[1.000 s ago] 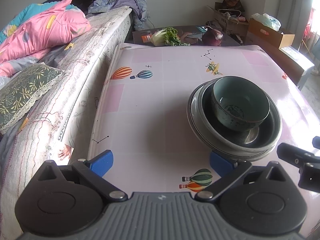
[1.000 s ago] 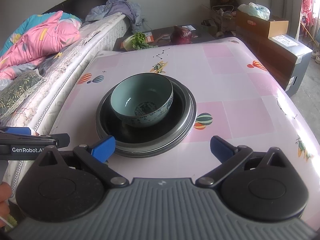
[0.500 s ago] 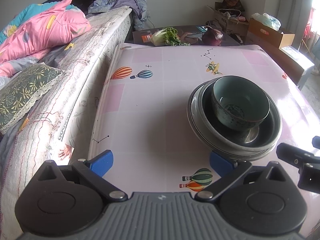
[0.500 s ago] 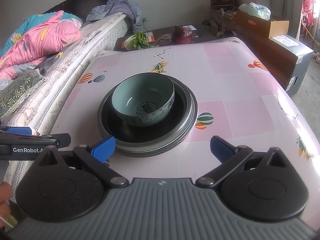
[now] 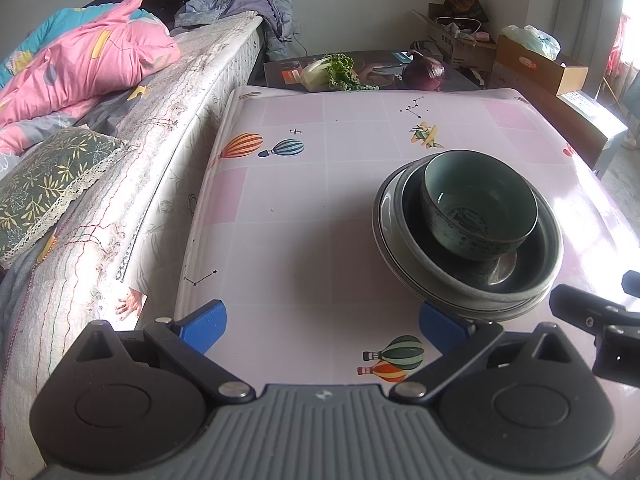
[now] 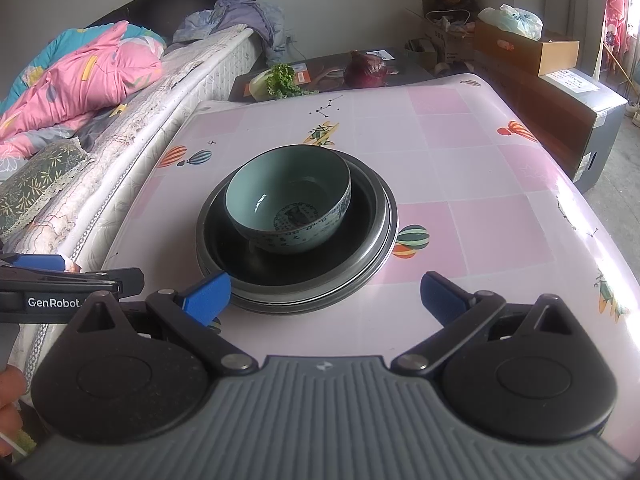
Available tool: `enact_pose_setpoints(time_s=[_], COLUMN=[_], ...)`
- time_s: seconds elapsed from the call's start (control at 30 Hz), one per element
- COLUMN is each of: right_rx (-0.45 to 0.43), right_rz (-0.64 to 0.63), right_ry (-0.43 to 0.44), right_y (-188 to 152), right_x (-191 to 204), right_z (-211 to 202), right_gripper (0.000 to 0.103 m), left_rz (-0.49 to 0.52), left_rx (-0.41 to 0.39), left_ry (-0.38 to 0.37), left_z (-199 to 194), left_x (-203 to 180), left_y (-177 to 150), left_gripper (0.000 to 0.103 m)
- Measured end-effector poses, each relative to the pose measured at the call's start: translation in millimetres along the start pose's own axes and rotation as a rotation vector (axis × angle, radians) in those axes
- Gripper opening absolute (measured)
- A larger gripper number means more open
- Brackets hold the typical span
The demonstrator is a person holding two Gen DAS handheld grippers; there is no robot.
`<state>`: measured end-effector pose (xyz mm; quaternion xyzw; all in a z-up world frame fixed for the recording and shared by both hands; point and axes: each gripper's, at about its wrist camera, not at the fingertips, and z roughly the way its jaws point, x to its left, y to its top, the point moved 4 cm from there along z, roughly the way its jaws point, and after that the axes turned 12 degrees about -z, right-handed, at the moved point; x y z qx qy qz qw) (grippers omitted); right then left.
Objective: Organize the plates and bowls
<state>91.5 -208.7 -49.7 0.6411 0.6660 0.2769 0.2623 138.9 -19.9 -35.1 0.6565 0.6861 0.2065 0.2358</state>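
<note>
A teal ceramic bowl (image 6: 289, 208) (image 5: 478, 204) sits tilted inside a dark bowl (image 6: 360, 236) (image 5: 532, 276), which rests on stacked grey plates (image 6: 390, 224) (image 5: 382, 216) on the pink tablecloth. My right gripper (image 6: 325, 295) is open just in front of the stack, its left blue pad by the plates' near rim. My left gripper (image 5: 322, 322) is open over bare tablecloth, to the left of the stack, with its right blue pad near the plate rim. Nothing is between either pair of fingers.
A bed with a pink quilt (image 5: 80, 64) and a patterned pillow (image 5: 48, 176) runs along the table's left edge. Beyond the far edge, a low dark table holds a green cabbage (image 5: 328, 72) and a purple cabbage (image 6: 366, 70). Cardboard boxes (image 6: 524, 50) stand at the right.
The right wrist view has drifted slightly, so the stack sits a little more to the right. The dishes and the left gripper have not moved.
</note>
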Motion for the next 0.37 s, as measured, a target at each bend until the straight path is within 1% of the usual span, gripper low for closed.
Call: enact_pose_setpoints(time_s=[0.37], right_rx=[-0.001], right_rz=[0.001], right_ry=[0.001], right_y=[0.0], right_x=[0.7], right_z=[-0.2], right_gripper=[0.102], left_rz=[0.003], left_rx=[-0.003], left_ry=[0.001], left_z=[-0.2], left_x=[-3.1], left_y=[-0.6], left_gripper=[0.103])
